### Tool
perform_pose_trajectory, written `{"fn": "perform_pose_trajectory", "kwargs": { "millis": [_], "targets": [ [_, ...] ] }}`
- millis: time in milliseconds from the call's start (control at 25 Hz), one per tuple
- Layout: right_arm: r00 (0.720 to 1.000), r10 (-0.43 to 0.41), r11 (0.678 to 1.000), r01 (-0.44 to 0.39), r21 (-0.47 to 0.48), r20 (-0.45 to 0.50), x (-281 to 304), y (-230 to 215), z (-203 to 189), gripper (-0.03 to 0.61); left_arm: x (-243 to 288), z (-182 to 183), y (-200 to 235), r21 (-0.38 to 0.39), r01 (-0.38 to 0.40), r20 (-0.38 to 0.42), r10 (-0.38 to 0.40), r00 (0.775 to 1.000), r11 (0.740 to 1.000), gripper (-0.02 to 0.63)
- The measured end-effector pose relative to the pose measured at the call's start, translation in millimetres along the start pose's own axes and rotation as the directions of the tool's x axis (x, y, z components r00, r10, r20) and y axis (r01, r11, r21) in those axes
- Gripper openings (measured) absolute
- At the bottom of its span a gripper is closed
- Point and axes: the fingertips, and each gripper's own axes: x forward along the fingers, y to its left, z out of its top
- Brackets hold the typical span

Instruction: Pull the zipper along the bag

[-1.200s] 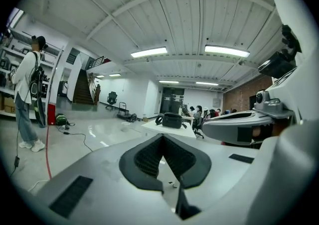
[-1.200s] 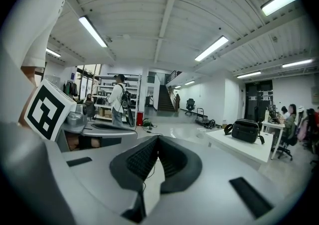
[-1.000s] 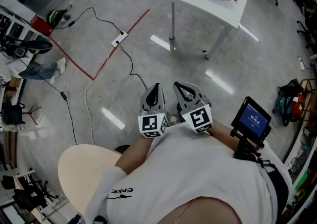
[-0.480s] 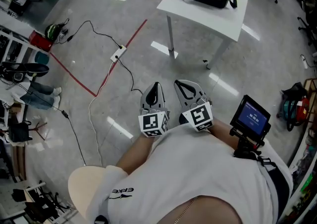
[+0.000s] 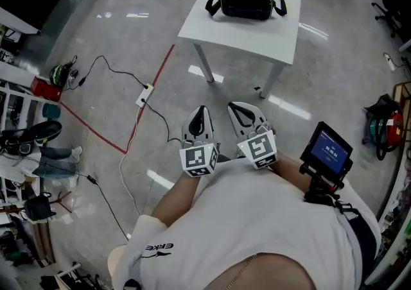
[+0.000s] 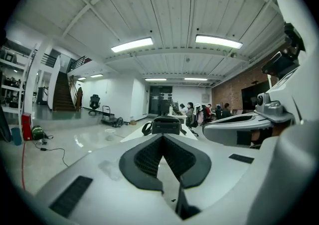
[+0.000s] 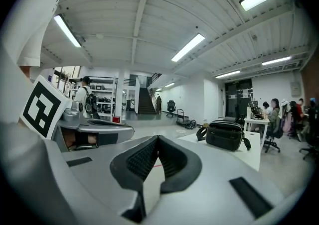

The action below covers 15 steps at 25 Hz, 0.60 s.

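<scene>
Head view: left gripper (image 5: 200, 115) and right gripper (image 5: 247, 114) are held side by side close to the chest, tips forward. The black bag (image 5: 246, 2) lies on a white table (image 5: 257, 37), well ahead of both tips.

Left gripper view: jaws pressed together at the tips, nothing between them. The bag (image 6: 165, 125) sits dead ahead, just past the tip line.

Right gripper view: jaws likewise closed and empty. The bag (image 7: 225, 135) is ahead and off to the right.

Judgement: approach step. The zipper looks untouched, and its pull is too small to make out. Next: close the distance and spread the jaws. One gripper steadies the bag while the other pinches the pull.
</scene>
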Motion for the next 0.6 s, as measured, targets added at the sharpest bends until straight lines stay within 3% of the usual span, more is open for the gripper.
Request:
{"fn": "perform_pose_trajectory", "kwargs": {
  "millis": [280, 600],
  "targets": [
    [0.993, -0.114, 0.991, 0.115, 0.063, -0.018, 10.0, -50.4, -9.1, 0.005, 52.7, 3.6, -13.4, 0.027, 0.1, -0.026, -0.1, 0.995, 0.995, 0.003],
    [0.968, -0.244, 0.964, 0.249, 0.089, -0.065, 37.0, -103.3, -15.4, 0.005, 122.0, 7.7, -10.4, 0.031, 0.202, -0.039, -0.201, 0.979, 0.979, 0.002]
  ]
}}
